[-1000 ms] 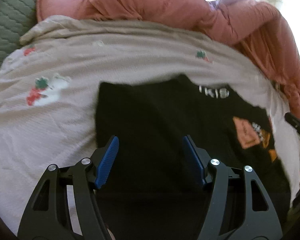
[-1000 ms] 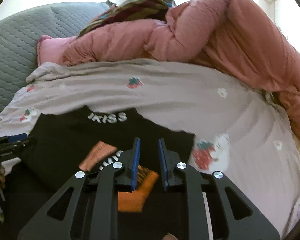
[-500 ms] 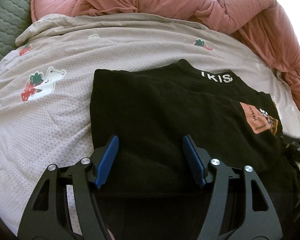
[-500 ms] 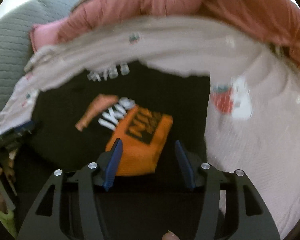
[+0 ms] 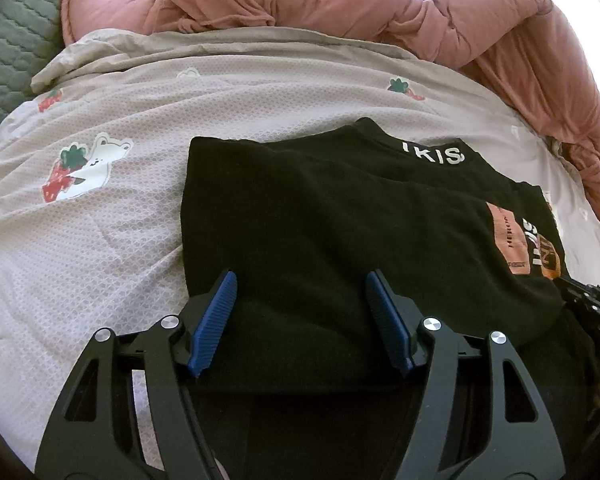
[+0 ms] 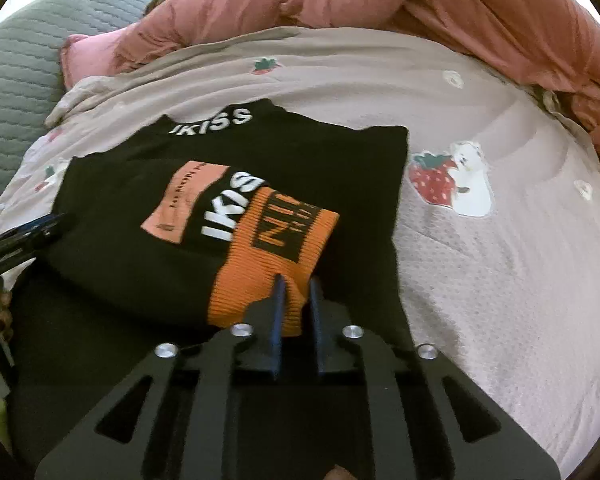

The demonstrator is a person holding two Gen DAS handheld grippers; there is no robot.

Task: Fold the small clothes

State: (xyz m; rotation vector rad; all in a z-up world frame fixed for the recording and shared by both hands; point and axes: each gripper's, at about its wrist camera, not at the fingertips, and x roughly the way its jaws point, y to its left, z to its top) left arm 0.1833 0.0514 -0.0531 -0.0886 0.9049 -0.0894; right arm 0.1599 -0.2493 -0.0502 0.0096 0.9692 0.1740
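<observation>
Fingers of the right gripper (image 6: 296, 294) are closing on the orange cuff (image 6: 268, 264) of the black sweater (image 5: 340, 240), which lies half folded on the bedspread (image 5: 100, 240). Left gripper (image 5: 300, 312) hovers spread above the sweater, gripping nothing. Pinching only the cuff layer should keep the fold beneath undisturbed.

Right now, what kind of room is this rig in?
Most likely a bedroom: the black sweater lies on a strawberry-print bed sheet, with a bunched pink duvet behind it and a grey quilted backing, probably a headboard or sofa back.
</observation>
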